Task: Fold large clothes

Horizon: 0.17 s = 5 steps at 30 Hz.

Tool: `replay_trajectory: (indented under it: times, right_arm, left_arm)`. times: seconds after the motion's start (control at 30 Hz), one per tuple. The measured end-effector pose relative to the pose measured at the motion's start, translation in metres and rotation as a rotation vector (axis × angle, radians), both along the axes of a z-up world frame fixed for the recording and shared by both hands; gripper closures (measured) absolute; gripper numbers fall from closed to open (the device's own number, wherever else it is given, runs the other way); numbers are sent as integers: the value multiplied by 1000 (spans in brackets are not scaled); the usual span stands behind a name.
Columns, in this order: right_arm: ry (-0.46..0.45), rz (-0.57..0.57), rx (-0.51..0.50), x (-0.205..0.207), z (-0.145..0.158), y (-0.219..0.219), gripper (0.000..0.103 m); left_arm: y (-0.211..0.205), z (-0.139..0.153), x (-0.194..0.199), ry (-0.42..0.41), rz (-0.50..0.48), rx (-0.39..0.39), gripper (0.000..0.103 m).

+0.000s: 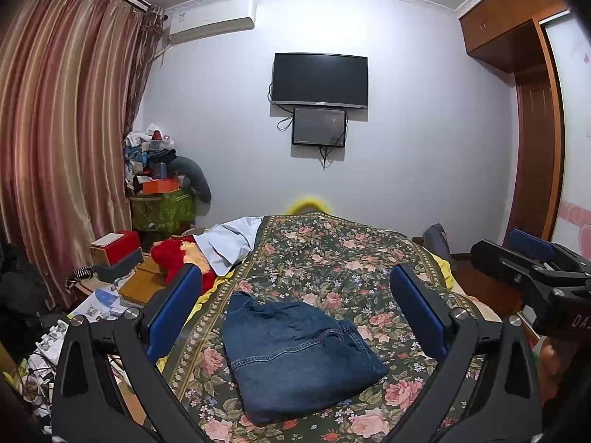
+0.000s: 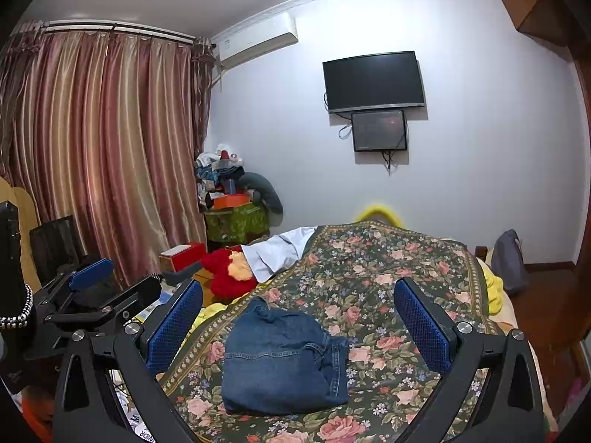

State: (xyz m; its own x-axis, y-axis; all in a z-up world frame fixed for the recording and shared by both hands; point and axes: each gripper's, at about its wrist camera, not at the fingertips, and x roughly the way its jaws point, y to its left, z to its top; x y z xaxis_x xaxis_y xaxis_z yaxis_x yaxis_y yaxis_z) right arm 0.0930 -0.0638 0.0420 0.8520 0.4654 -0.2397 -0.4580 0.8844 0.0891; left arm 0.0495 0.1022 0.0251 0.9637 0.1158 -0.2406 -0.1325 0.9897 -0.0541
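Note:
A pair of blue denim jeans [image 1: 295, 354] lies folded into a compact bundle on the floral bedspread [image 1: 332, 258]. It also shows in the right wrist view [image 2: 280, 361]. My left gripper [image 1: 295, 306] is open and empty, held above the jeans with its blue pads to either side. My right gripper [image 2: 299, 317] is open and empty too, above the jeans. The right gripper shows at the right edge of the left wrist view [image 1: 532, 258]. The left gripper shows at the left of the right wrist view [image 2: 96, 284].
A red plush toy [image 1: 181, 258] and a light grey cloth [image 1: 232, 240] lie at the bed's far left. Boxes and papers [image 1: 118, 254] crowd the side table on the left. A dark bag [image 2: 508, 258] stands by the bed's far right. A wardrobe [image 1: 532, 170] is on the right.

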Motion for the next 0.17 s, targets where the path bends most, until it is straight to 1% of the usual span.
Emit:
replay_trajectory:
  times: [0.17]
  right_arm:
    - [5,0,4,0,0,0,0]
  left_arm:
    - [-2,1,0,1,-2,-3,1]
